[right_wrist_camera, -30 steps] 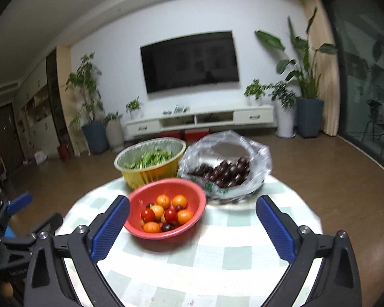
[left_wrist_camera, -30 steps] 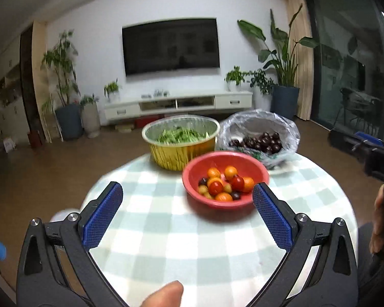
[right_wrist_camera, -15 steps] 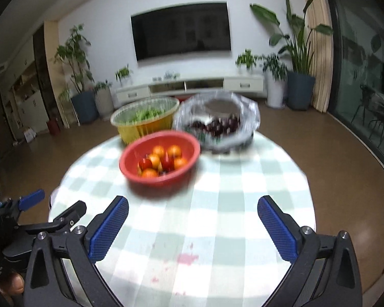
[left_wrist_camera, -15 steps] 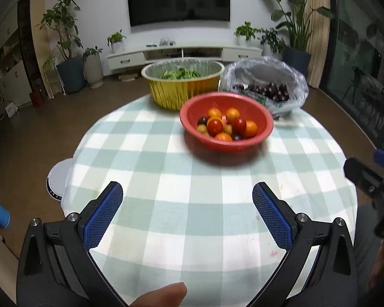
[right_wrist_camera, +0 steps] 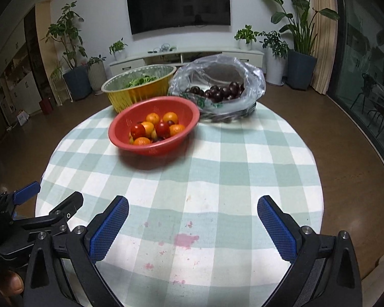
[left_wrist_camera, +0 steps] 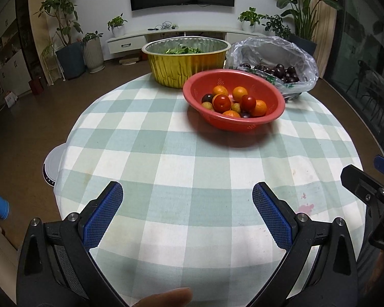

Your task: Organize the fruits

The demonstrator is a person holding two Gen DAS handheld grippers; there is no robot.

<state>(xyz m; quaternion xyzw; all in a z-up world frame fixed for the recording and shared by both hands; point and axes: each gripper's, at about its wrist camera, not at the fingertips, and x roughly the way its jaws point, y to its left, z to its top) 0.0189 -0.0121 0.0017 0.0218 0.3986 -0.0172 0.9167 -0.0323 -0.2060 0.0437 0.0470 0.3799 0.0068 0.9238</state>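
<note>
Left gripper [left_wrist_camera: 187, 207] and right gripper [right_wrist_camera: 193, 216] both spread wide, empty, over near table edge. Red bowl [right_wrist_camera: 120, 133] of mixed fruits [right_wrist_camera: 156, 129] well ahead. Risks: squashing soft tomatoes, tipping light bowl, snagging cherry bag [right_wrist_camera: 253, 84] just behind.

We see a red perforated bowl [left_wrist_camera: 266, 112] sitting upright on the far half of the checked worktop [left_wrist_camera: 166, 168], holding a loose heap of small orange fruits [left_wrist_camera: 240, 93], red ones [left_wrist_camera: 222, 102], a few yellowish ones and some dark ones. Just behind it to the right we find a crumpled clear plastic bag [left_wrist_camera: 276, 48], open at the top, with dark cherries [left_wrist_camera: 281, 73] piled inside. A gold foil basin [left_wrist_camera: 189, 69] of green leaves stands behind the bowl to the left, very close to it
</note>
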